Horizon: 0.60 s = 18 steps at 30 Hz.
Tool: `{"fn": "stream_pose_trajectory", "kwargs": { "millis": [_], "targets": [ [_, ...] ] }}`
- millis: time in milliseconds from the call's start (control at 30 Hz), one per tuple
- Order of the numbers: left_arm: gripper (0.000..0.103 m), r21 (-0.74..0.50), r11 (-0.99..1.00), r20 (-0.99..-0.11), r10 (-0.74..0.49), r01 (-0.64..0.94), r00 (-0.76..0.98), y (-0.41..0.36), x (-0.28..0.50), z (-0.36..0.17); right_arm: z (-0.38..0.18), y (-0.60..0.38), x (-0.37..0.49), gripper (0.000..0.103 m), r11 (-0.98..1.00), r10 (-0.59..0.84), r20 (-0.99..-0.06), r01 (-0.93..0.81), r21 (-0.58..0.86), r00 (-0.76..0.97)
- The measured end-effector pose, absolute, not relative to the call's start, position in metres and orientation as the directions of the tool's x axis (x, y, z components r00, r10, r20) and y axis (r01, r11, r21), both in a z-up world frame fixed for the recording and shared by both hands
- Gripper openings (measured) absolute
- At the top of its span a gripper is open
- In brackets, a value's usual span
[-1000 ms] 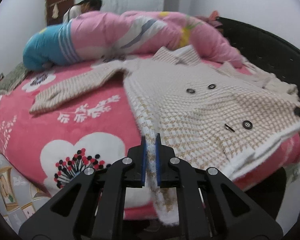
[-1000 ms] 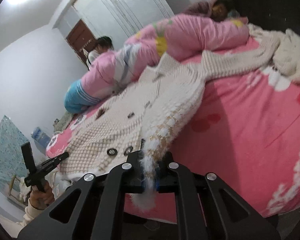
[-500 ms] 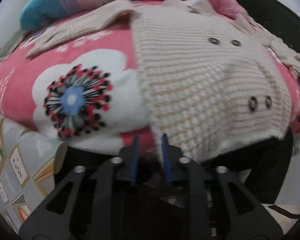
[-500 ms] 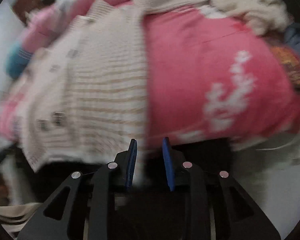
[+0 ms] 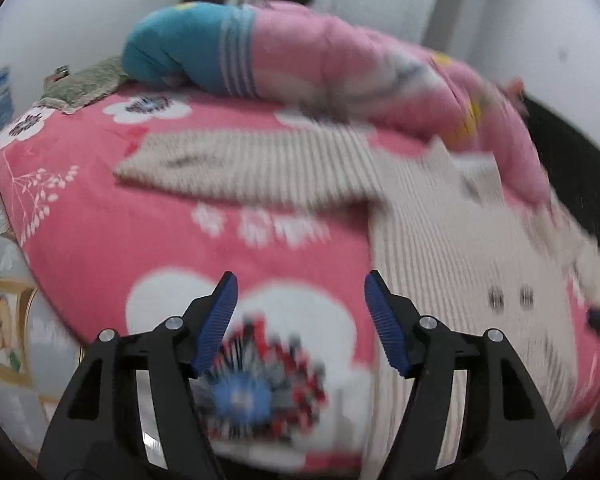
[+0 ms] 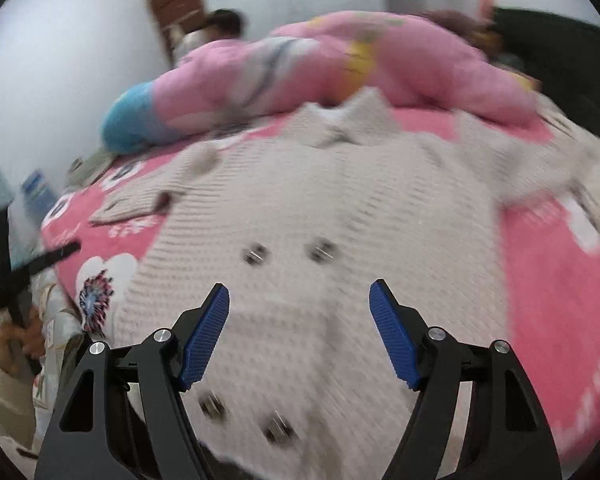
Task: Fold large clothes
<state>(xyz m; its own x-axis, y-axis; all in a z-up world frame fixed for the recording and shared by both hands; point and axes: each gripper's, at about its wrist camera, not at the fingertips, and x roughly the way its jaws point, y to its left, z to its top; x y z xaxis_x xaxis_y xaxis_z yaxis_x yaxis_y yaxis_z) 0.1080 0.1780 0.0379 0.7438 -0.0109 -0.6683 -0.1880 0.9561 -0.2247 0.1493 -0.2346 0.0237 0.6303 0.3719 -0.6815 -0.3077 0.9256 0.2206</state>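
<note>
Coat (image 6: 340,216) spread to the bed (image 5: 100,240) near edge, hem overhanging, left gripper (image 5: 300,322) and right gripper (image 6: 300,326) fingers opening, nothing between them.

The right gripper (image 6: 300,332) is above the cream knit coat (image 6: 332,208); its jaws are opening and nothing is between them. The coat lies spread flat on the pink floral bed cover (image 6: 560,280), its hem at the near edge of the bed. A rolled pink quilt (image 6: 300,68) lies along the far edge. The left gripper (image 6: 12,264), held in a hand (image 6: 16,340), is off the bed's left corner.
</note>
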Motion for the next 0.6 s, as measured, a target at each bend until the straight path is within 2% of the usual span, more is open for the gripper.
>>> {"fn": "stream_pose_trajectory", "kwargs": {
  "millis": [100, 300, 400, 467, 567, 600],
  "targets": [
    [0.063, -0.274, 0.926, -0.661, 0.016, -0.261, 0.750, 0.207, 0.141, 0.038, 0.008, -0.195, 0.192, 0.071, 0.889, 0.448, -0.688, -0.368, 0.273, 0.571],
    [0.063, -0.387, 0.776, -0.737, 0.064, -0.498, 0.673, 0.289, 0.199, 0.003, -0.026, -0.142, 0.227, 0.071, 0.854, 0.489, -0.723, -0.436, 0.283, 0.489],
    [0.063, -0.367, 0.722, -0.773, 0.114, -0.586, 0.625, 0.328, 0.224, -0.016, -0.052, -0.132, 0.236, 0.071, 0.854, 0.480, -0.758, -0.432, 0.290, 0.442],
    [0.063, -0.314, 0.682, -0.809, 0.171, -0.660, 0.562, 0.353, 0.241, -0.029, -0.058, -0.132, 0.237, 0.071, 0.852, 0.484, -0.756, -0.436, 0.291, 0.440],
    [0.061, -0.295, 0.635, -0.840, 0.184, -0.714, 0.511, 0.382, 0.260, -0.049, -0.060, -0.132, 0.238, 0.071, 0.844, 0.500, -0.746, -0.443, 0.304, 0.440],
    [0.055, -0.302, 0.629, -0.831, 0.195, -0.717, 0.521, 0.388, 0.263, -0.051, -0.062, -0.134, 0.238, 0.071, 0.841, 0.506, -0.742, -0.443, 0.311, 0.440]
  ]
}}
